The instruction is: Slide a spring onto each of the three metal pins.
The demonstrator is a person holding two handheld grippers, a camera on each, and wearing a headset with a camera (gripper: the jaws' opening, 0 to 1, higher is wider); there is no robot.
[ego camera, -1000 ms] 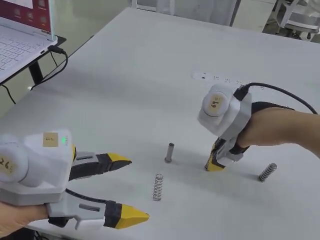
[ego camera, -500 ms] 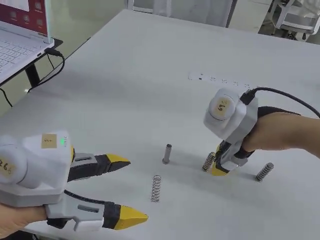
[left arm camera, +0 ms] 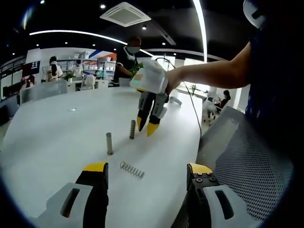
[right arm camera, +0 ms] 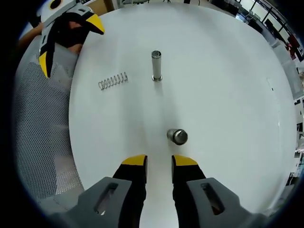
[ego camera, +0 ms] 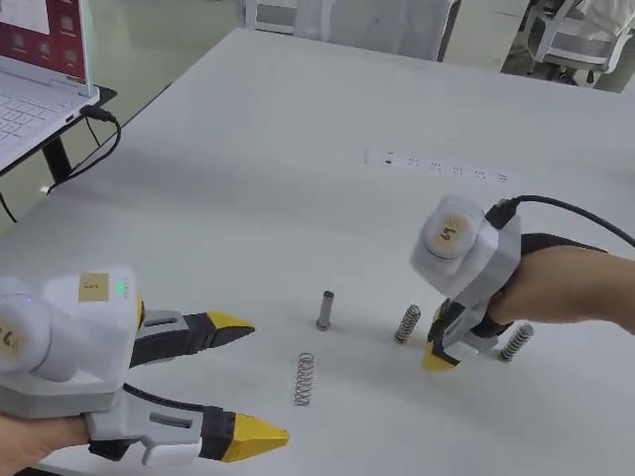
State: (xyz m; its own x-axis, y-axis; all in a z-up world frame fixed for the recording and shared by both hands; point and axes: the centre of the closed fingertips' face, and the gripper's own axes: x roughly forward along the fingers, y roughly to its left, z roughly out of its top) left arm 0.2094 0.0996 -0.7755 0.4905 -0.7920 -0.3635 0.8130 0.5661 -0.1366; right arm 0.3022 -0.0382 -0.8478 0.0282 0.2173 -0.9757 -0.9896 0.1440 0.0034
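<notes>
the right gripper (ego camera: 440,357) has come off the pin it was pressed down on a second ago. it now sits just to the right of it, and that spring-clad pin (ego camera: 407,324) stands free with the coil around its shaft.

the white table (ego camera: 298,149) carries everything. a laptop (ego camera: 30,59) sits on a stand off its far left corner, and a white power strip (ego camera: 437,165) lies flat further back.

the left gripper (ego camera: 271,380) hovers low at the near left edge. its yellow-tipped jaws are spread wide with nothing between them, and they point toward the parts.

the right gripper, held by a hand (ego camera: 556,288), tilts down at the table. in the right gripper view its jaws stand a narrow gap apart and hold nothing. the spring-clad pin shows there end-on, just ahead of the tips and nearer the right jaw. the left gripper view shows the same two yellow tips slightly parted, just beside the coil and not touching it.

the bare pin (ego camera: 325,309) stands upright to the left of the spring-clad one, apart from it, with no coil on it.

the loose spring (ego camera: 304,378) lies flat on the table near the bare pin, on the side toward the left gripper, between that pin and the wide jaws.

a third spring (ego camera: 516,341) slants up just past the right gripper, partly hidden by it. whether a pin runs through it i cannot tell.
</notes>
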